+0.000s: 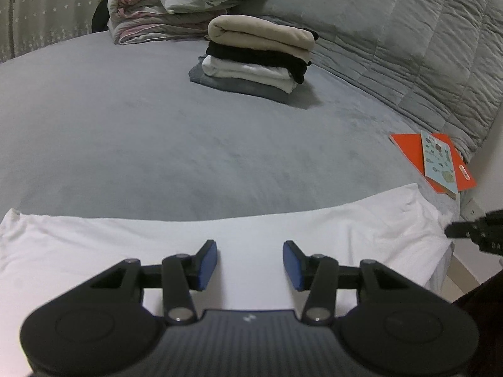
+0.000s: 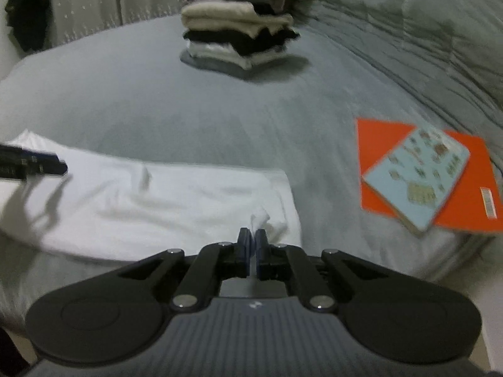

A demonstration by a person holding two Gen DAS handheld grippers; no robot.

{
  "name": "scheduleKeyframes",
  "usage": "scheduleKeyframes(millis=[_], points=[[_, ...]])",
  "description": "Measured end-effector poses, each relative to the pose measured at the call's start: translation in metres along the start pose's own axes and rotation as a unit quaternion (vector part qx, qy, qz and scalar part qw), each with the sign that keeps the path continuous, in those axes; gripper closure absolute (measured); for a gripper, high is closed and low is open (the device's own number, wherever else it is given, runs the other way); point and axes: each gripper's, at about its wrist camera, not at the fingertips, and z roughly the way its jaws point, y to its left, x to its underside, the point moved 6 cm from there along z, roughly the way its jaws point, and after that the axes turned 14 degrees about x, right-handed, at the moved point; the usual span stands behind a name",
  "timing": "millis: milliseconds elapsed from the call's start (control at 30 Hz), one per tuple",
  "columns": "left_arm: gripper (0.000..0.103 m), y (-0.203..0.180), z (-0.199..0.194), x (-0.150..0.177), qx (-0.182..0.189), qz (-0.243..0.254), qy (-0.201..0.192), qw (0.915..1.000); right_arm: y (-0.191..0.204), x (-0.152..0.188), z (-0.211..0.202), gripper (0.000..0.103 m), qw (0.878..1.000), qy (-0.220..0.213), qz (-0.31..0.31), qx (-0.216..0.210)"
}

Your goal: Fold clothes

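A white garment (image 1: pixel 125 245) lies flat along the near edge of the grey bed (image 1: pixel 157 141). My left gripper (image 1: pixel 250 247) hovers over its middle, open, with only flat cloth showing between the blue pads (image 1: pixel 209 264). My right gripper (image 2: pixel 252 234) is shut on a small tuft of white cloth (image 2: pixel 259 215) at the near right corner of the garment (image 2: pixel 173 201). In the left wrist view the right gripper (image 1: pixel 471 232) pokes in at the right edge. In the right wrist view the left gripper (image 2: pixel 47 165) reaches in from the left, over the garment's far left end.
A stack of folded clothes (image 1: pixel 254 59), beige, black, white and grey, sits at mid-bed. Behind it lie piled bedding (image 1: pixel 157 9) and a grey quilt (image 1: pixel 408 31). An orange book (image 2: pixel 377 138) with a light blue one (image 2: pixel 415 179) on top rests near the bed's right edge.
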Motion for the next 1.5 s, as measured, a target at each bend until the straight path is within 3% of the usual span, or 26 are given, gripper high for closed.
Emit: scheduleKeyframes(millis=[133,367,567,833,900,967,1000,1200,1267,1500], points=[[0.055,0.000,-0.001,-0.001,-0.002,0.006,0.002,1.0000,-0.010,0.010,-0.004,0.089,1.000,0.013,0.001,0.004],[0.055,0.000,0.000,0.000,-0.002,0.008,-0.005,1.0000,-0.020,-0.014,-0.006,0.089,0.998,-0.002,0.032,-0.051],[0.055,-0.001,0.000,0.002,-0.003,0.015,-0.008,0.9999,-0.010,-0.039,0.017,0.089,0.995,-0.006,0.002,-0.099],[0.055,0.000,0.003,0.002,0.001,0.016,-0.005,0.9999,-0.011,-0.047,0.045,0.087,0.994,0.009,-0.004,-0.105],[0.055,0.000,0.005,0.003,0.000,0.018,-0.003,0.9998,-0.011,-0.047,0.050,0.084,0.994,0.012,-0.001,-0.107],[0.055,-0.001,0.006,0.003,0.000,0.020,-0.002,0.9998,-0.010,-0.047,0.052,0.070,0.994,0.012,0.000,-0.109],[0.055,-0.001,0.006,0.004,0.000,0.021,-0.002,0.9998,-0.009,-0.047,0.052,0.069,0.994,0.010,-0.002,-0.109],[0.054,-0.002,0.007,0.005,-0.001,0.028,-0.002,0.9996,0.000,-0.047,0.053,0.070,0.995,-0.007,-0.036,-0.096],[0.054,-0.002,0.006,0.006,-0.002,0.031,-0.003,0.9995,0.004,-0.046,0.050,0.095,0.994,-0.018,-0.056,-0.090],[0.054,-0.004,0.006,0.008,-0.005,0.042,-0.005,0.9991,-0.002,-0.052,0.027,0.099,0.992,-0.088,-0.069,-0.051]])
